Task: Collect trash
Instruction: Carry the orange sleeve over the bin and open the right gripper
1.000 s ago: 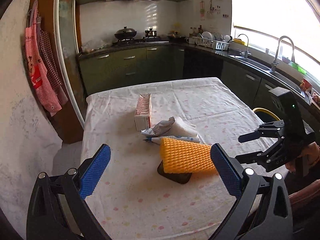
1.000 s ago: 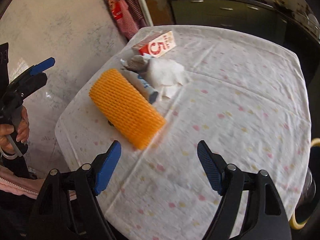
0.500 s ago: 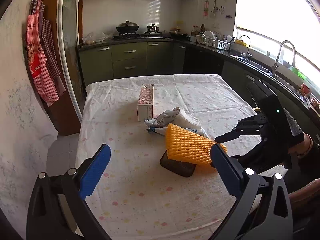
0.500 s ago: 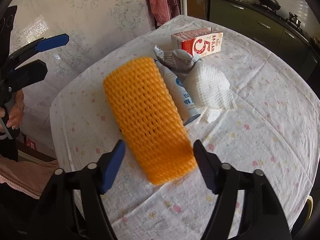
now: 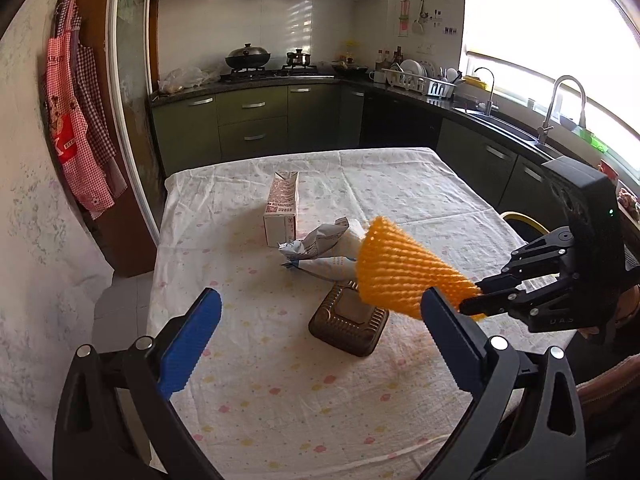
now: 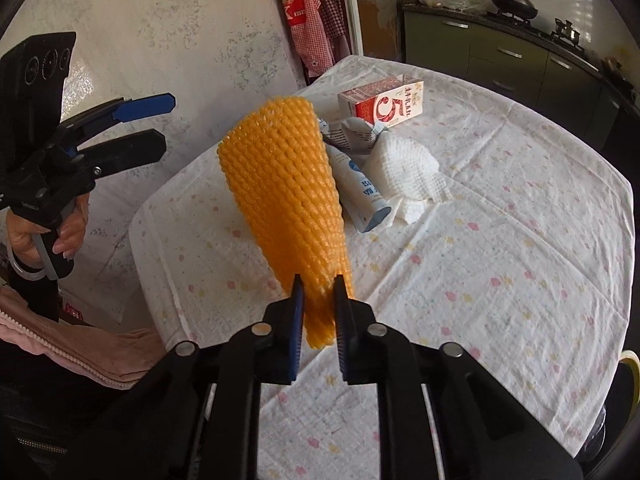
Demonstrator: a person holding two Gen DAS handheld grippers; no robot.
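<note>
**Me:** Over the near side of the table, my right gripper is closing on one end of the orange foam net sleeve; the pads already pinch it flat, and the rest of it sticks up clear of the cloth.

**Partner:** And your other one?

**Me:** My left gripper hangs wide open with nothing between its pads.

**Partner:** What worries you?

**Me:** I only have the sleeve by its tip. It looks soft and springy, so a quick swing could let it slide out, I think. Its free end is also close to the crumpled wrapper and the tube, so a low sweep may knock them about.

**Partner:** What else is left?

**Me:** The milk carton, the white tissue and a dark plastic tray, right under the sleeve.
</note>
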